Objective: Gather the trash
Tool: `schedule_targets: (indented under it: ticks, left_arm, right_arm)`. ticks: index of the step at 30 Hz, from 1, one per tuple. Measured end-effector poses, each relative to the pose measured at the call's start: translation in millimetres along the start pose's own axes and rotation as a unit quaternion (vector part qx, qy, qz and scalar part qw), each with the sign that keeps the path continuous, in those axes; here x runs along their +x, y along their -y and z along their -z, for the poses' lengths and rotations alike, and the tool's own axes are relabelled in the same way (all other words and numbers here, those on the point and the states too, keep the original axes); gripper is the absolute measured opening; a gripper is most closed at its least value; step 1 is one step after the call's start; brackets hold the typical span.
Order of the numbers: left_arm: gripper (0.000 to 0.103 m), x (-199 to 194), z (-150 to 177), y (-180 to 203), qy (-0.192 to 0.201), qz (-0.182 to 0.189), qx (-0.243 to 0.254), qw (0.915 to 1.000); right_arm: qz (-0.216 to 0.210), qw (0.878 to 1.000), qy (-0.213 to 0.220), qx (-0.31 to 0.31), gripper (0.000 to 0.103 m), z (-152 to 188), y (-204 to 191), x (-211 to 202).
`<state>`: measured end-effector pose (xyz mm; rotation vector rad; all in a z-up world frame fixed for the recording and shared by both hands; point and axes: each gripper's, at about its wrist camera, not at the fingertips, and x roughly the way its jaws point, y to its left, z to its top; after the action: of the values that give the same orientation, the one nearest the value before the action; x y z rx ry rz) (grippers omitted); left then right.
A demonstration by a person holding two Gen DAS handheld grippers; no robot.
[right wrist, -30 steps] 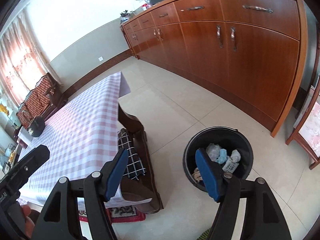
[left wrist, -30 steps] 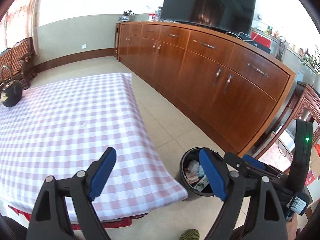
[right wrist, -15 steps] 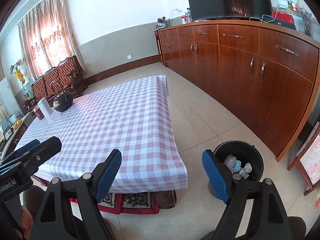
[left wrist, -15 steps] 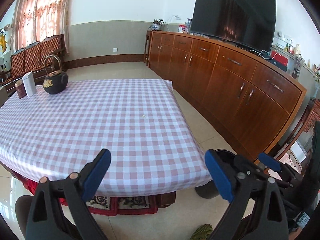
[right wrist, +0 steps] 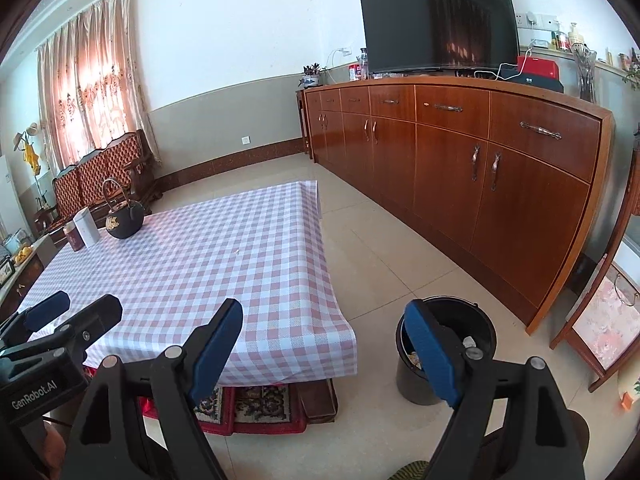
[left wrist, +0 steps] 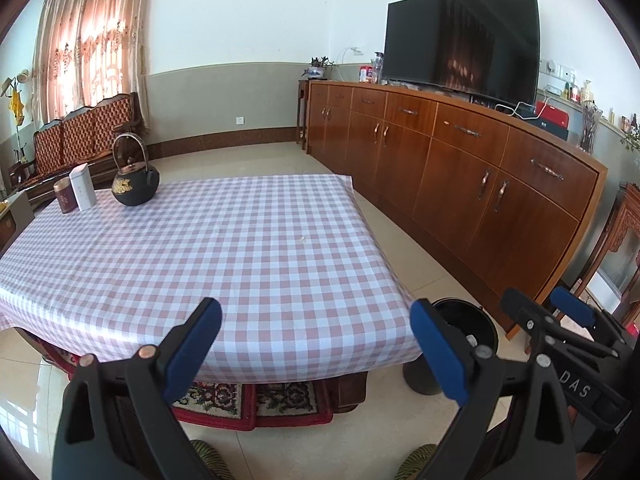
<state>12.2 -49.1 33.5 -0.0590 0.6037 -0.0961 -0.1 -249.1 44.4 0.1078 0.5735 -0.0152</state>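
My left tongs point(left wrist: 316, 344) and right tongs point(right wrist: 324, 346) are showing matt black plastic arms with matt blue pads. The bench point(left wrist: 224, 240) is wearing a smooth, faintly sheened checked cloth. The trash bin point(right wrist: 480, 322) is presenting glossy black plastic. The sideboard point(left wrist: 460, 168) is displaying polished wood with metal handles. The floor point(right wrist: 384, 256) is reflecting light off glossy tiles. The kettle point(left wrist: 134, 186) is looking like matt dark metal.

Both your wrist cameras look forward and down past their fingers point(left wrist: 192, 344), sharing the checked tabletop point(left wrist: 224, 240) and bin point(right wrist: 480, 320) beyond.
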Motion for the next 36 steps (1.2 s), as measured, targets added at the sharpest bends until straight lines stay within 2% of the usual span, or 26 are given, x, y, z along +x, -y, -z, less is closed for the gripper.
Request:
schedule_targets:
  ticks: [16, 36]
  left_arm:
    - [0.096, -8.1, 1.1, 2.2, 0.014, -0.008, -0.006, 0.9999]
    - [0.097, -9.4, -0.9, 7.3, 0.018, -0.01, -0.001, 0.9998]
  right_arm:
    - [0.006, 1.0, 0.014, 0.001, 0.085, -4.9, -1.6, -2.7]
    - [0.006, 1.0, 0.01, 0.002, 0.085, -4.1, 1.0, -2.0]
